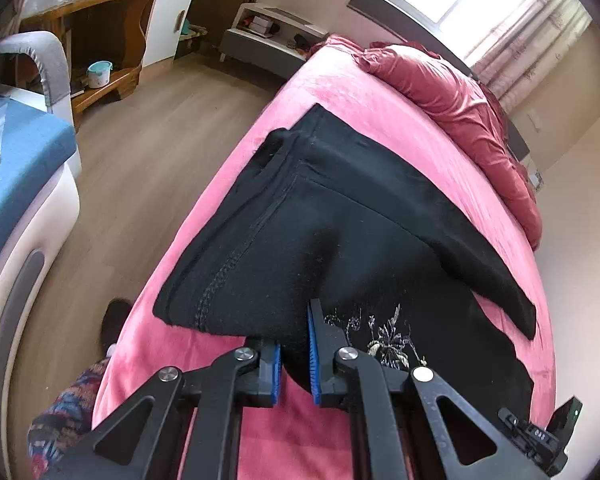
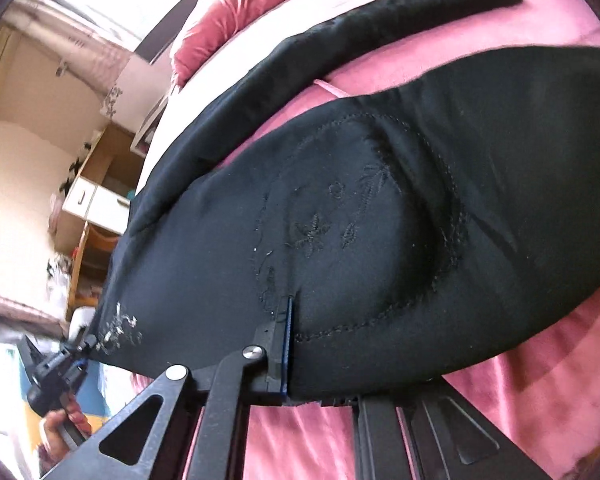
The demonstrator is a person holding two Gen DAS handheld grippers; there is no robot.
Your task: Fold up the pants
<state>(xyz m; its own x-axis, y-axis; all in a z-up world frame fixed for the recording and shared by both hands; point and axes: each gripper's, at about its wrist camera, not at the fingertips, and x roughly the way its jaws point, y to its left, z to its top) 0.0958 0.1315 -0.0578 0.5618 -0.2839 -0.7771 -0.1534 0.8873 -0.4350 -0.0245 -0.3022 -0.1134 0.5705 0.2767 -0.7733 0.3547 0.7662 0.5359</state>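
Note:
Black pants with pale flower embroidery lie on a pink bed; one leg runs off to the right. My left gripper is shut on a bunched edge of the pants near the embroidery, its blue pads pinching a fold. In the right wrist view the pants are lifted and drape over my right gripper. Its left finger with a blue pad presses the cloth; the right finger is hidden under the fabric. The left gripper shows at lower left, holding the same edge.
A red quilt is heaped along the bed's far side. A blue and white sofa stands at left across a wood floor. Wooden shelves and a low white cabinet stand at the back.

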